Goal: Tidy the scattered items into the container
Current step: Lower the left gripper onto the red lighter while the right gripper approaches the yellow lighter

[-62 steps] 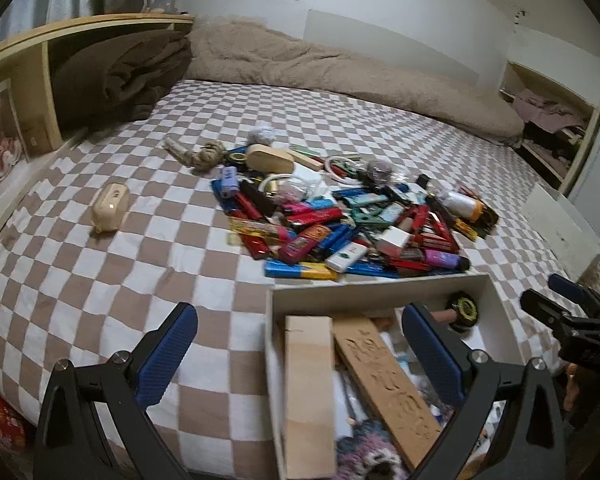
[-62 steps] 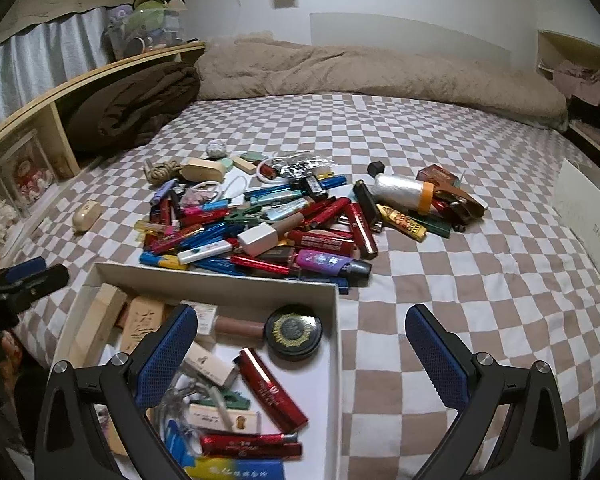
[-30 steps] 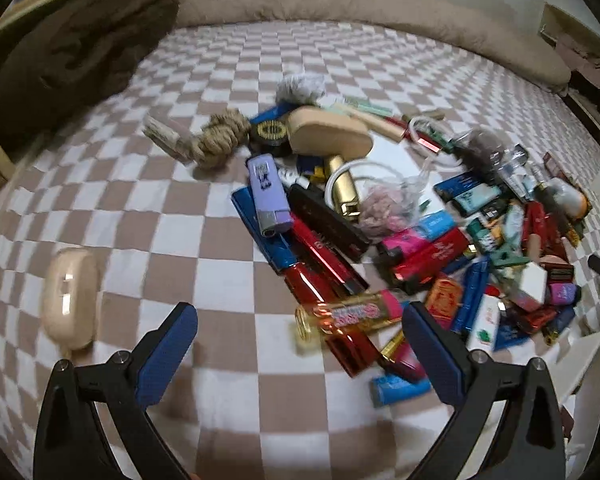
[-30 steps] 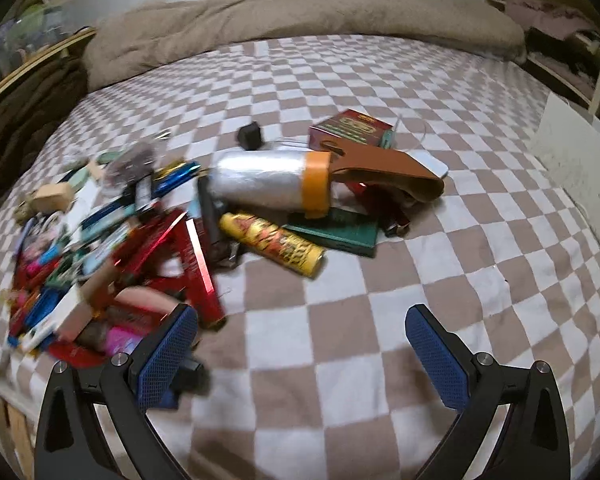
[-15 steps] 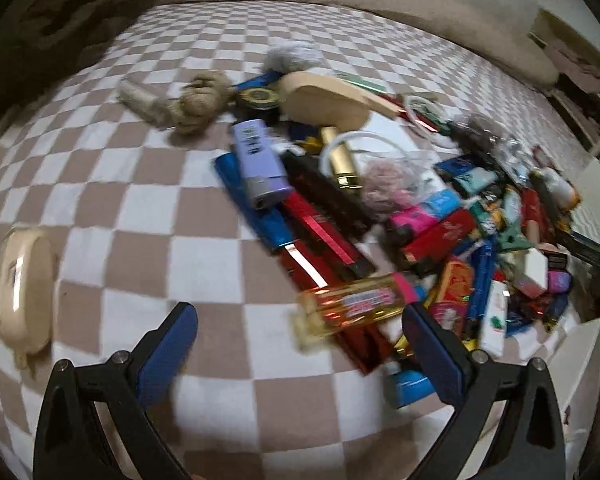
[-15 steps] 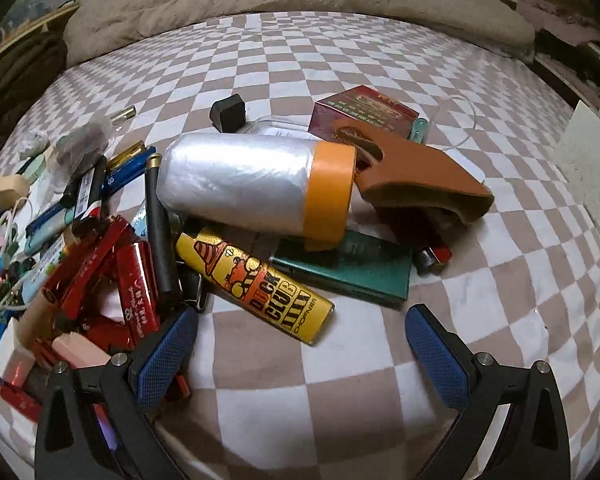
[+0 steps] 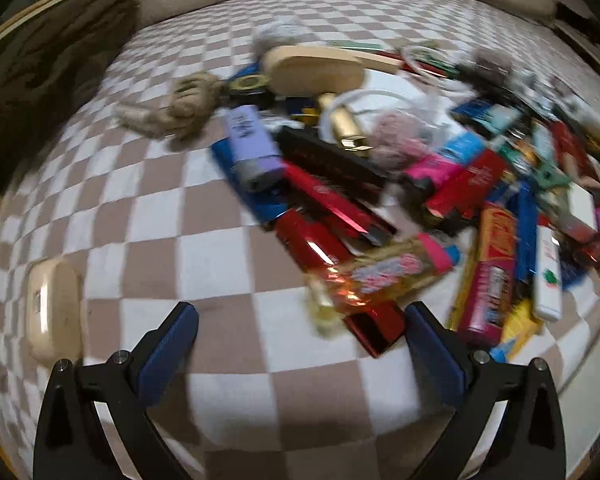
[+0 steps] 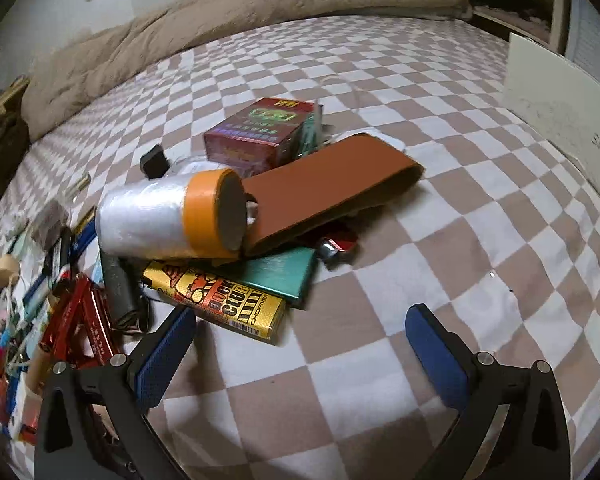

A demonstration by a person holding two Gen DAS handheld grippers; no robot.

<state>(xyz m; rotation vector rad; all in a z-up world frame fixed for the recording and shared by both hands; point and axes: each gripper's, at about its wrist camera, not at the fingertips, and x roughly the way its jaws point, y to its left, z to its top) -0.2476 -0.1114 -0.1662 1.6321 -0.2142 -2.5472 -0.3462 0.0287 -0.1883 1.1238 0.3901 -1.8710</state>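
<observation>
Hovering low over the checkered bed (image 8: pixel 480 184), both grippers have their jaws spread wide and hold nothing. Bare bedspread lies ahead and right of the right gripper (image 8: pixel 300 344); its left jaw sits just beside the yellow lighter (image 8: pixel 216 300), nearer than half a second ago. Above that lie a film roll with orange tape (image 8: pixel 168 220) and a brown leather case (image 8: pixel 328 196). The left gripper (image 7: pixel 300 344) has closed in on a gold-and-pink tube (image 7: pixel 380 276) at the pile's near edge, ahead of its right jaw; that view is blurred.
</observation>
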